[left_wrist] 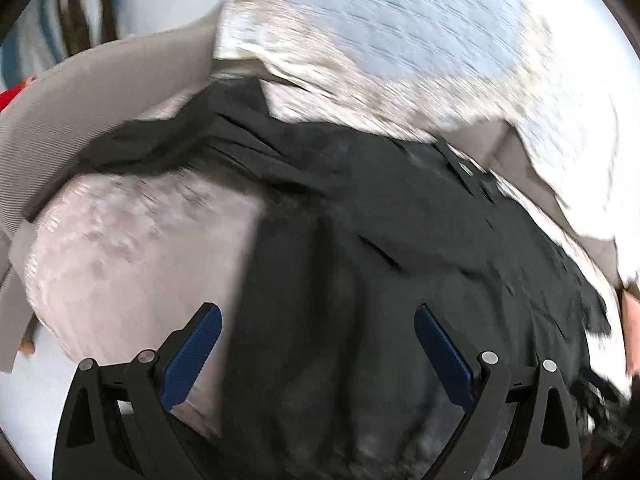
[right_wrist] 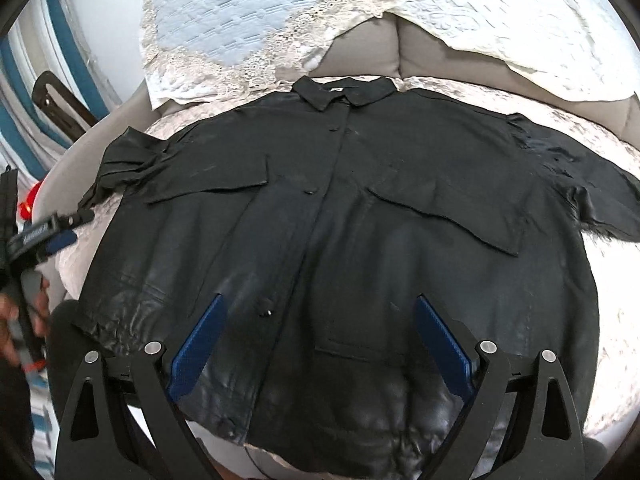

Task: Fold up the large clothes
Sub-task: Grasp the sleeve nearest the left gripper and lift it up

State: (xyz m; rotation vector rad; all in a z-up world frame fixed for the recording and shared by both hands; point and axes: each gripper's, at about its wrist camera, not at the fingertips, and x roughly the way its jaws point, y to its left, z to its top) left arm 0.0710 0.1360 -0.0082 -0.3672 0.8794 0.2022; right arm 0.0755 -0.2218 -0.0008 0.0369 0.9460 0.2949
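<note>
Shirt (right_wrist: 340, 220) lay flat, unfolded; both grippers, left (left_wrist: 318, 352) and right (right_wrist: 320, 344), stood apart and empty, so the next move called for seizing a sleeve.

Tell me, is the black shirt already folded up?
No, the black shirt lies spread flat and face up on the sofa cover, collar at the top and both sleeves out.

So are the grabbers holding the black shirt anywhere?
No. Both the left gripper and the right gripper are open above the black shirt, holding nothing.
</note>
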